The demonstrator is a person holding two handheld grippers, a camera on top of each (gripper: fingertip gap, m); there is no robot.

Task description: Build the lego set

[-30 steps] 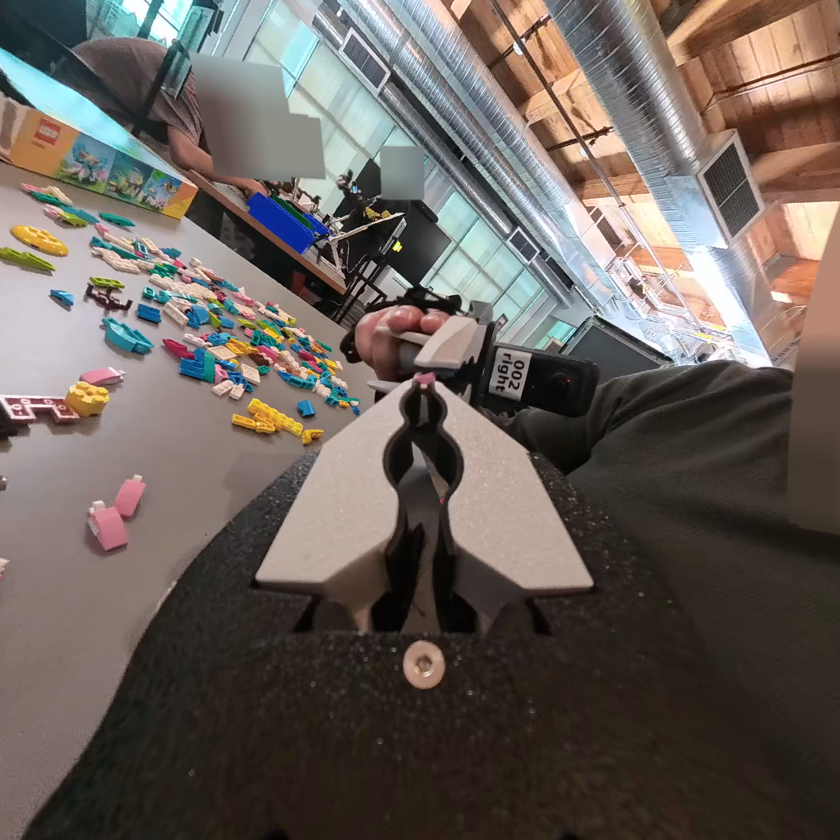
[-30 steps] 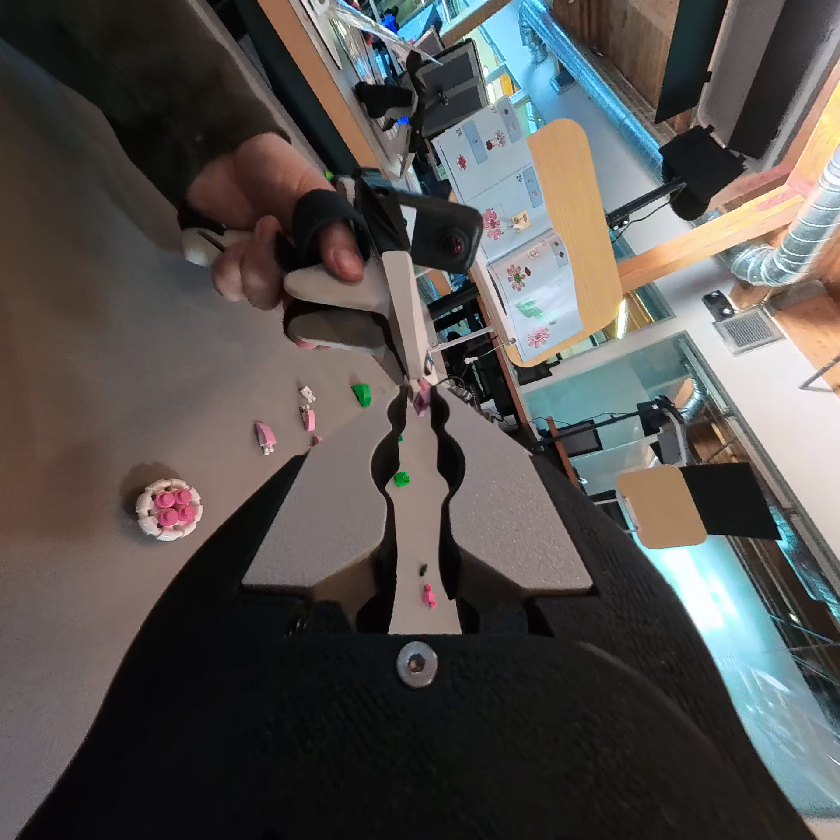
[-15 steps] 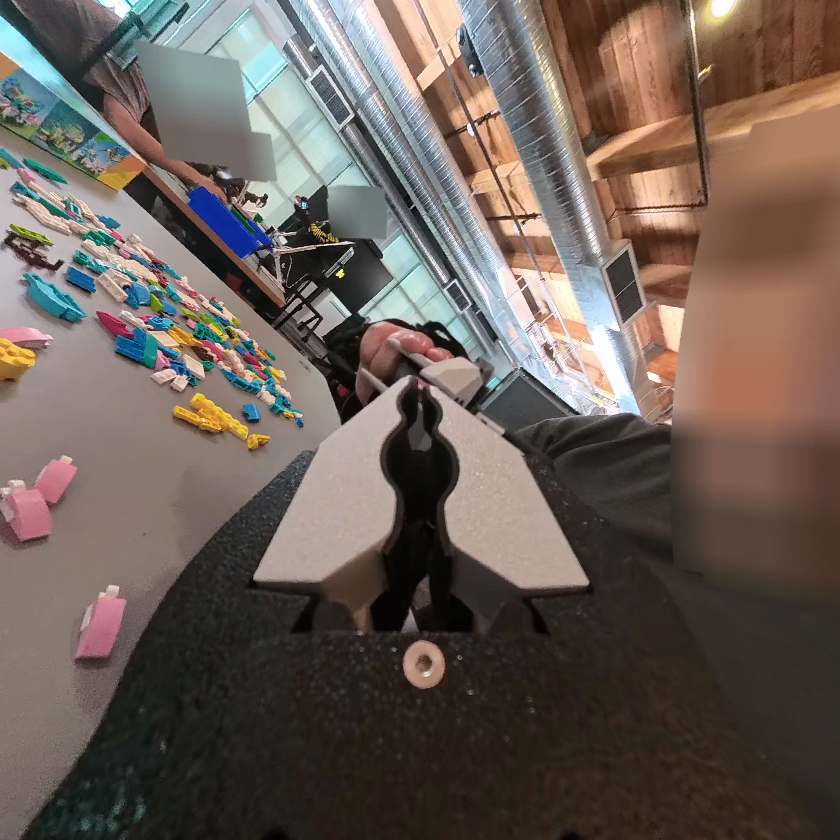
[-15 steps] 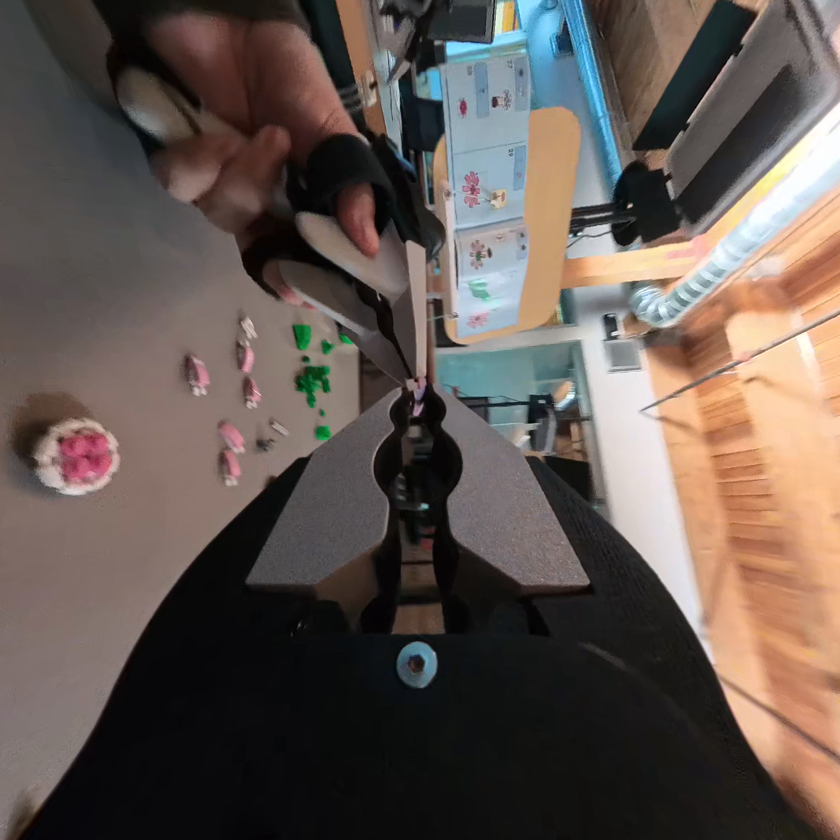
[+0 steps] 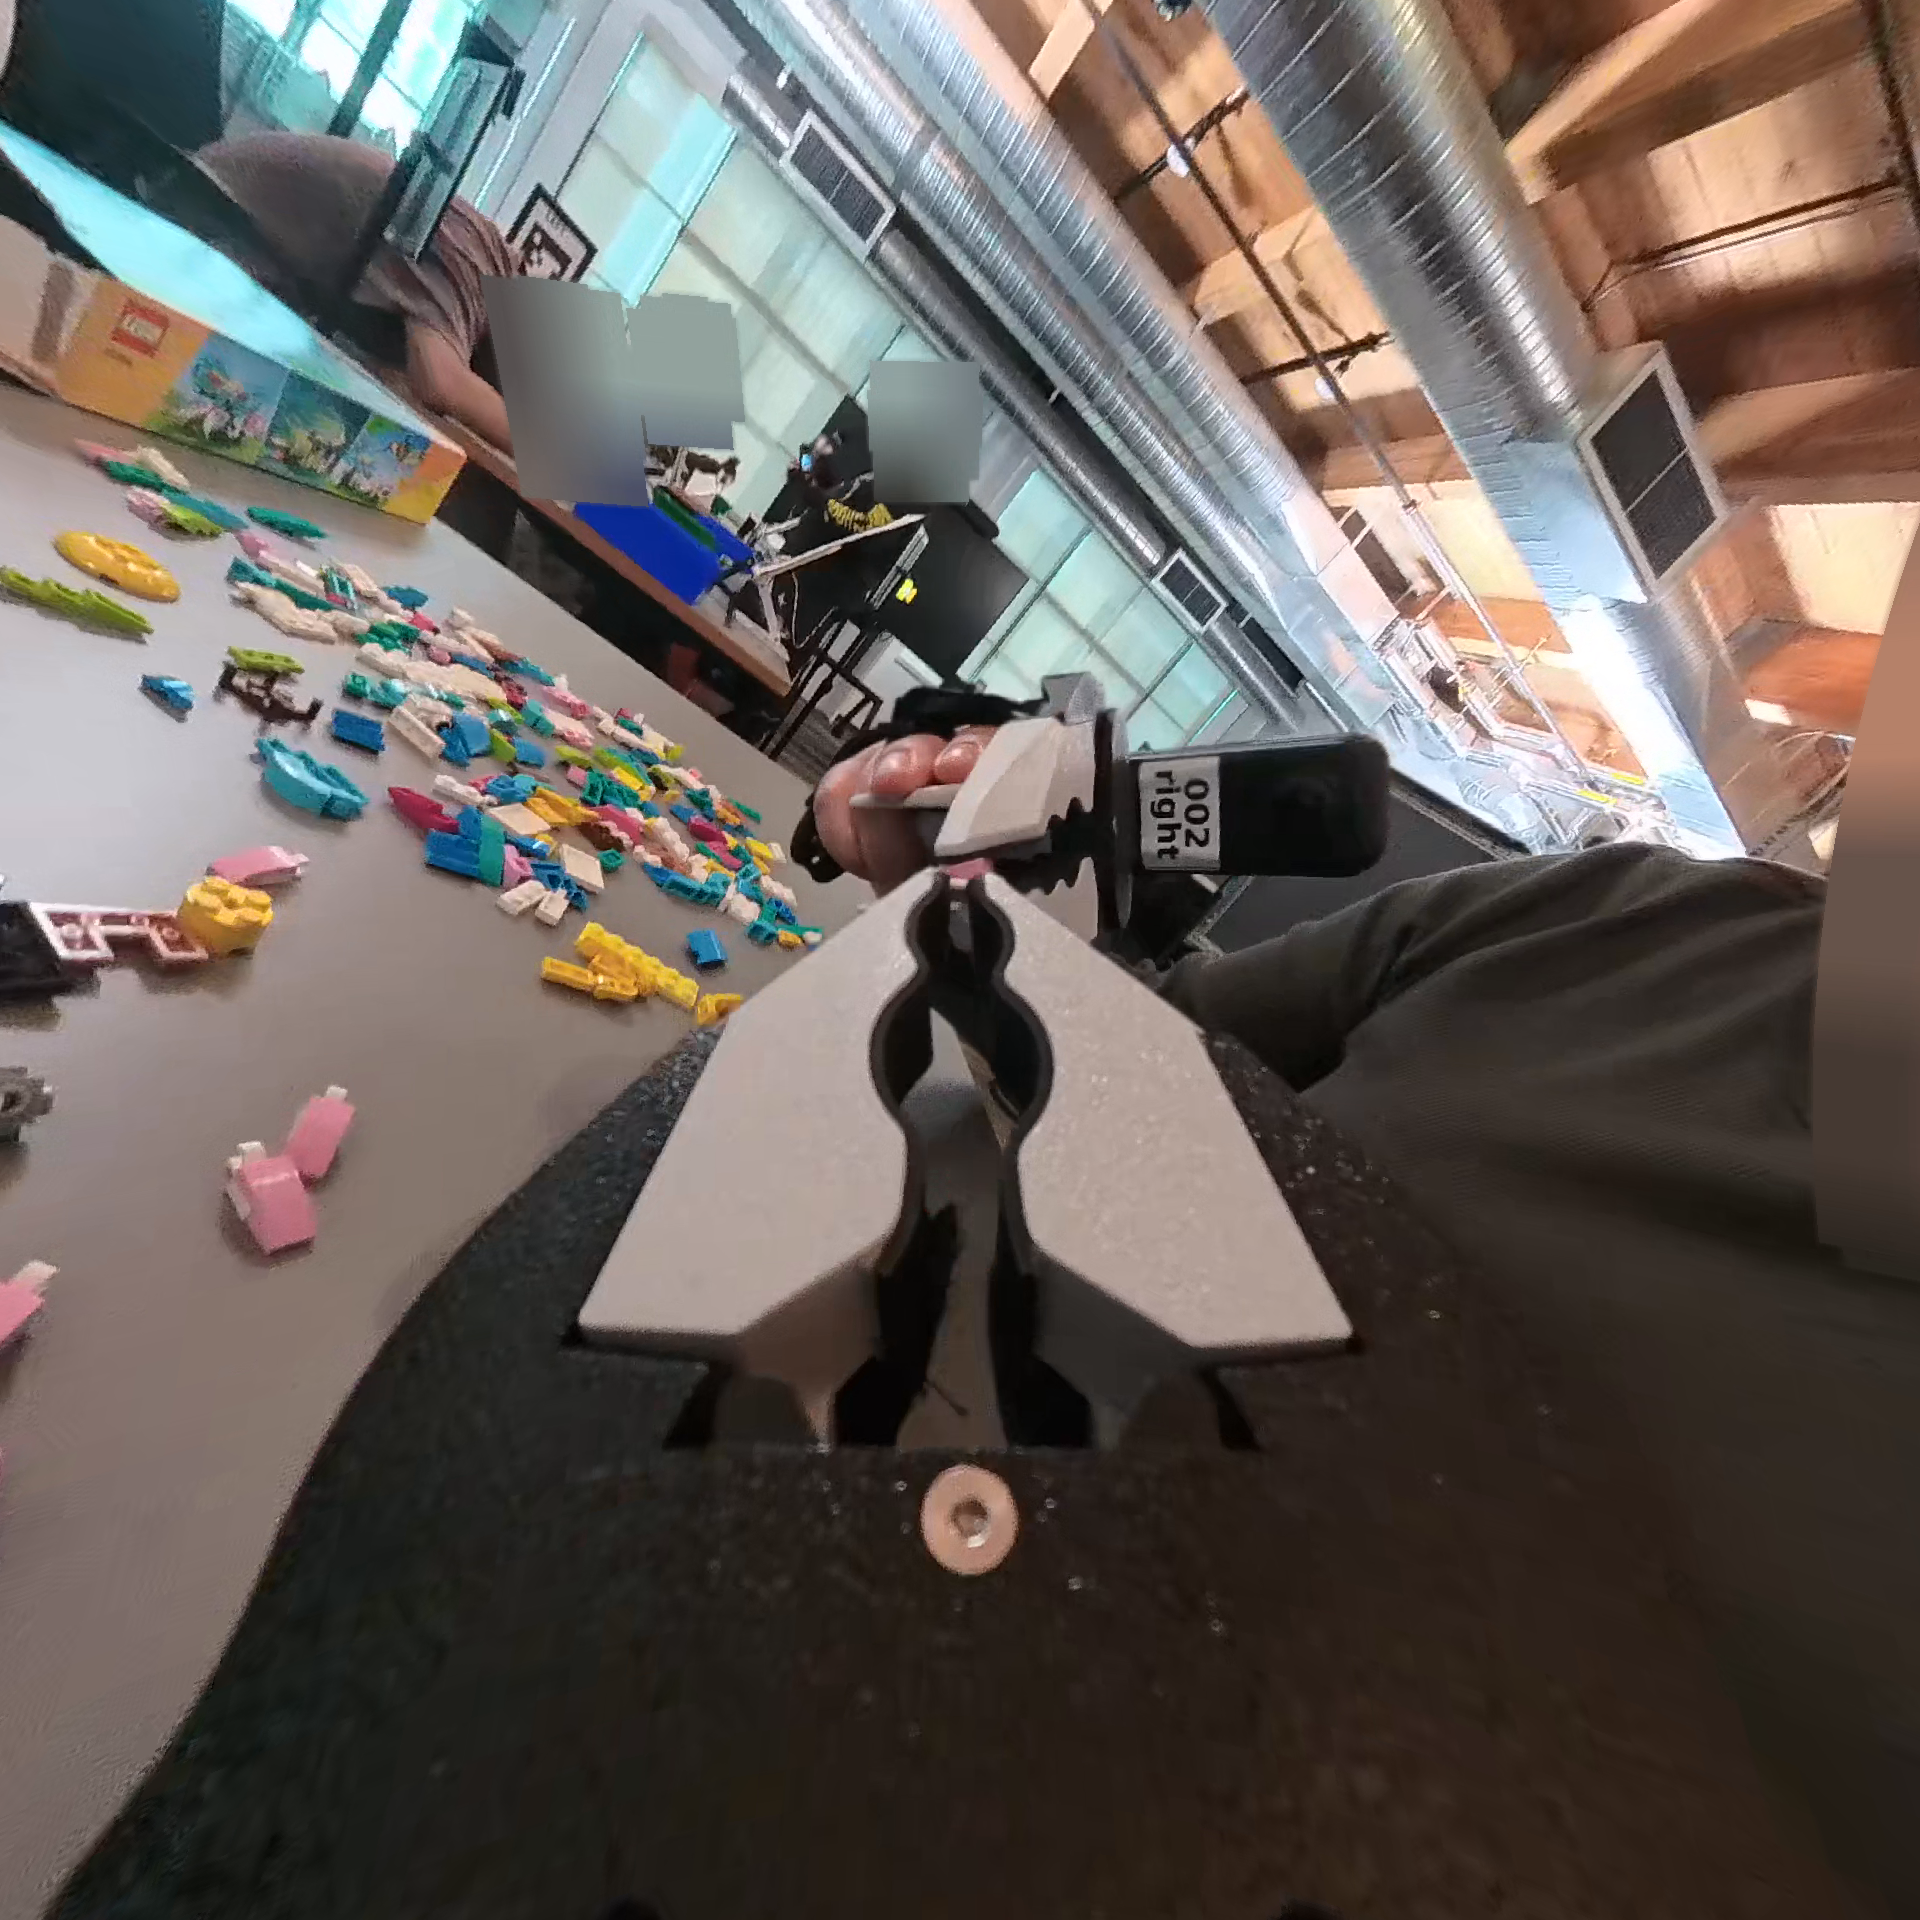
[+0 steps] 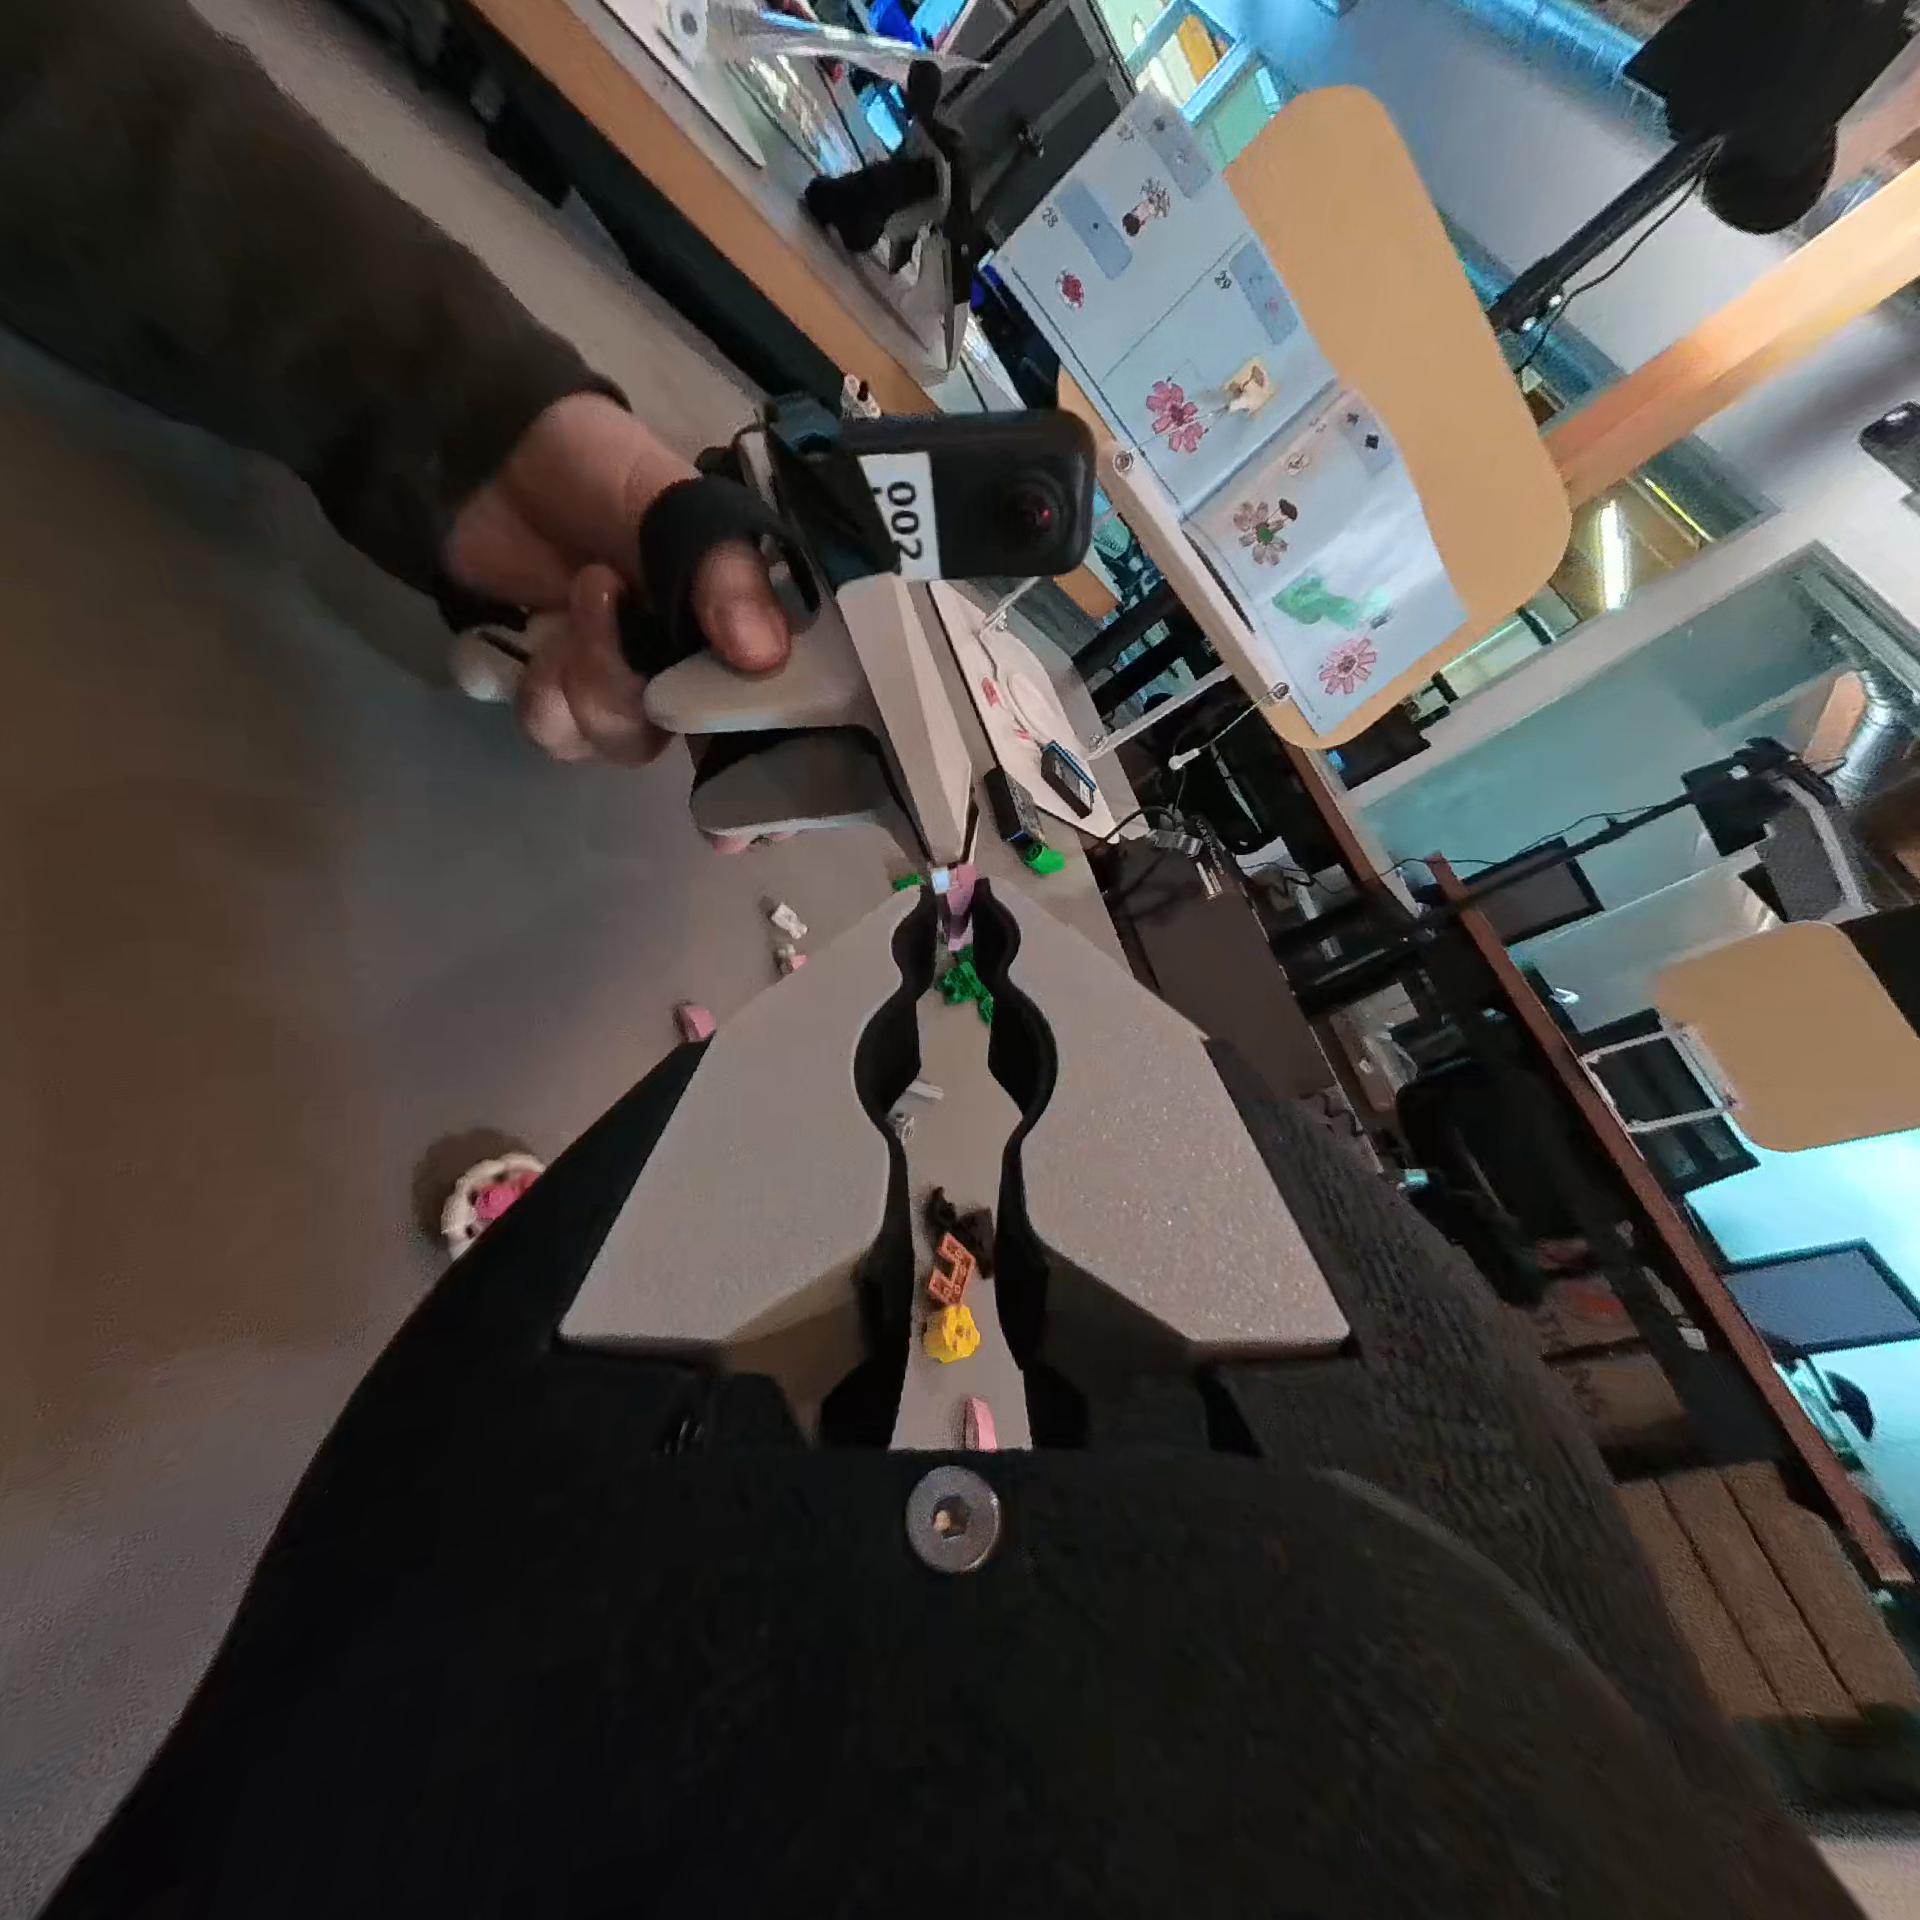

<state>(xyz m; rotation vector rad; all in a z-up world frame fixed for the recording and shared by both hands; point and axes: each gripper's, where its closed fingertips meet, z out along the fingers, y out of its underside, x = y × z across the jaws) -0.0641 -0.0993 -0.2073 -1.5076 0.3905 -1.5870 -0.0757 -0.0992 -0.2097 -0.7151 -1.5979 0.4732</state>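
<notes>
both grippers meet tip to tip above the grey counter (image 5: 156,1039) near its edge, left gripper (image 5: 961,896) and right gripper (image 6: 954,902) each with fingers pinching the small pink lego piece (image 6: 961,896). loose bricks (image 5: 582,810) lie well apart, open ceiling above.

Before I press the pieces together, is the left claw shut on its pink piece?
Shut: the left claw tips pinch a small pink piece, with the right claw meeting it.
</notes>
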